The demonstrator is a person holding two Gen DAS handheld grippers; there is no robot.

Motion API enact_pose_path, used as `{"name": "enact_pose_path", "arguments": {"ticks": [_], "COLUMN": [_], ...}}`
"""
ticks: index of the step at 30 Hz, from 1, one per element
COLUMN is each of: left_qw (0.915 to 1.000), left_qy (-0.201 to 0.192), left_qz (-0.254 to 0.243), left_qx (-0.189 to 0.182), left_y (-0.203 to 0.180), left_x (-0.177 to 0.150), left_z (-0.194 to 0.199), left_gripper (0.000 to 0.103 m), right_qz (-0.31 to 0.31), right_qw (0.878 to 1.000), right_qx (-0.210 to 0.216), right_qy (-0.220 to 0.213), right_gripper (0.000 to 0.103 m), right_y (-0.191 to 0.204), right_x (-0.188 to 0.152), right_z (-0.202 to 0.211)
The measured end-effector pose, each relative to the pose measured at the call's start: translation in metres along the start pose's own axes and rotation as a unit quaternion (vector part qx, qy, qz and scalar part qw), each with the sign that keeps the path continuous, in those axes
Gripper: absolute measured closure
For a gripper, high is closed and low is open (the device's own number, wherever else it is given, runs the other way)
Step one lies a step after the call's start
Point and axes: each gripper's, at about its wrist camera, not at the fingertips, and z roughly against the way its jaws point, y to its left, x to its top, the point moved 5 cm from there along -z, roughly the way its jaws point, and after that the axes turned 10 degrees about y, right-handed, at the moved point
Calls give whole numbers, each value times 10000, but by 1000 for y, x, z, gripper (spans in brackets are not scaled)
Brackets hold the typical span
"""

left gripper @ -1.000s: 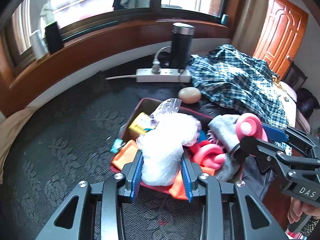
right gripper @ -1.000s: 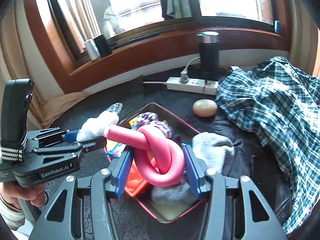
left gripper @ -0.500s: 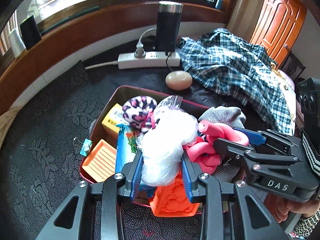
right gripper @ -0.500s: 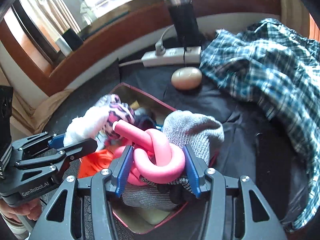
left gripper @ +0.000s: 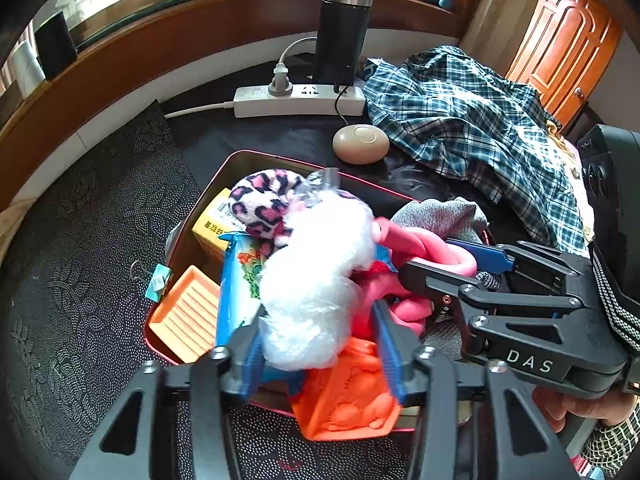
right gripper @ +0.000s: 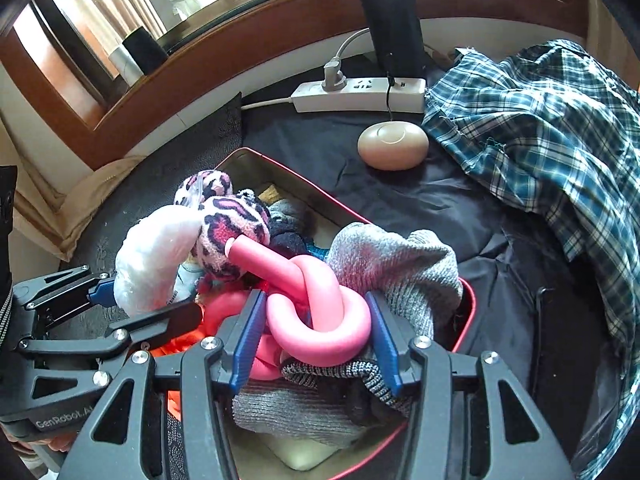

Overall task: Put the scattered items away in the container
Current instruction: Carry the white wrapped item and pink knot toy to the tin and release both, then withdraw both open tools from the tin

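Observation:
A red-rimmed metal tin (left gripper: 256, 157) (right gripper: 256, 158) sits on the dark cloth, full of items: a yellow box (left gripper: 210, 226), an orange tray (left gripper: 188, 316), a leopard-print scrunchie (left gripper: 262, 204) (right gripper: 232, 224), a grey sock (right gripper: 394, 264), an orange mould (left gripper: 348, 396). My left gripper (left gripper: 318, 336) (right gripper: 132, 300) is shut on a white plastic bag (left gripper: 320, 276) (right gripper: 154, 256) over the tin. My right gripper (right gripper: 316, 336) (left gripper: 452, 260) is shut on a knotted pink foam tube (right gripper: 320, 304) (left gripper: 424, 248) just above the tin's contents.
A white power strip (left gripper: 300, 100) and a black flask (left gripper: 342, 36) stand behind the tin by the wooden sill. A beige oval puck (left gripper: 360, 144) lies beyond the tin. A plaid shirt (left gripper: 472, 120) covers the right. A binder clip (left gripper: 154, 278) lies left of the tin.
Both grippers have moved forward and down over the tin, carrying the white bag and the pink tube. The tin's contents now lie closer under both.

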Motion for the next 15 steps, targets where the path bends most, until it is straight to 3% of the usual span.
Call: {"name": "enact_pose_path", "arguments": {"ticks": [5,9,15], "left_qw": [9996,9986,9972], "left_qy": [-141,-235,-268], "left_qz": [221,471,683], "left_qx": [55,-16,142], "left_y": [9,19,28], "left_x": [-7,-13,-29], "left_z": [16,30,45], "left_gripper": [25,25,25], "right_qz": [31,17,-30], "right_qw": [9998,9994,9995], "right_qx": [-35,14,-183], "right_qy": [-169,-348,-255], "right_gripper": [39,25,20], "right_y": [2,1,0], "right_x": [-6,-13,-30], "right_z": [17,36,53]}}
